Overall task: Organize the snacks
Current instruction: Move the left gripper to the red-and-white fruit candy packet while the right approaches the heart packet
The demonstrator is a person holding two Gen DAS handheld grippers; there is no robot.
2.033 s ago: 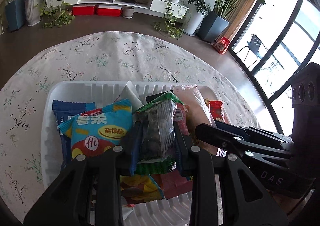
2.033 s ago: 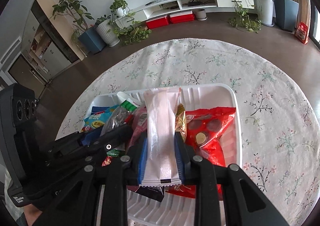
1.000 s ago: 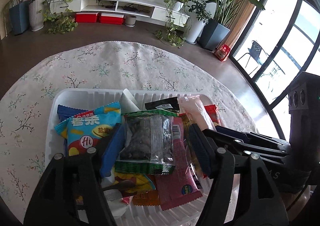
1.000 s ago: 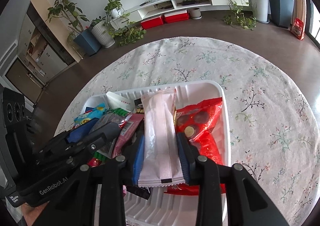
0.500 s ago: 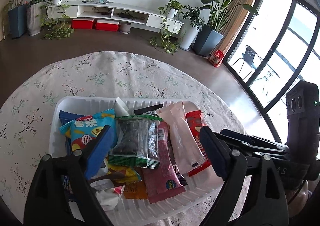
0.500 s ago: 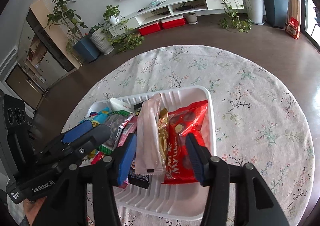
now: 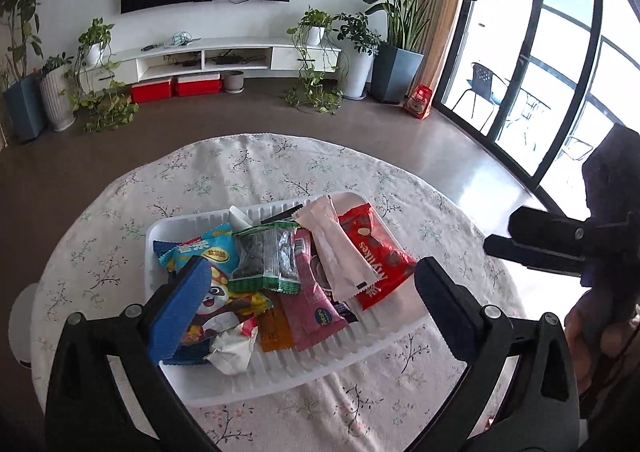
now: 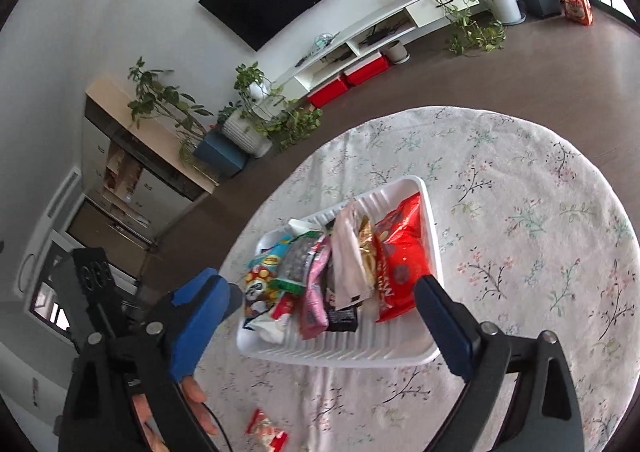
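A white ribbed tray (image 7: 280,388) on the table holds several snack packets. Among them are a clear green-edged seed packet (image 7: 266,256), a long pale pink packet (image 7: 338,248), a red bag (image 7: 376,256) and a blue-and-yellow chip bag (image 7: 208,248). My left gripper (image 7: 312,264) hovers above the tray's near side, its jaws opening wide with nothing pressed between the pads. My right gripper (image 8: 316,280) also hangs over the tray (image 8: 340,352), its jaws opening and holding nothing. The right gripper's fingers (image 7: 536,228) show at the right edge of the left wrist view.
The tray sits on a round table with a floral cloth (image 7: 280,168). A small red-and-white snack (image 8: 266,432) lies on the cloth near the front edge, beside a hand (image 8: 192,396). A white round object (image 7: 22,316) stands by the table's left side.
The left gripper let go of the seed packet and the right let go of the pale pink packet. Both opened wide and drew back and up from the tray.
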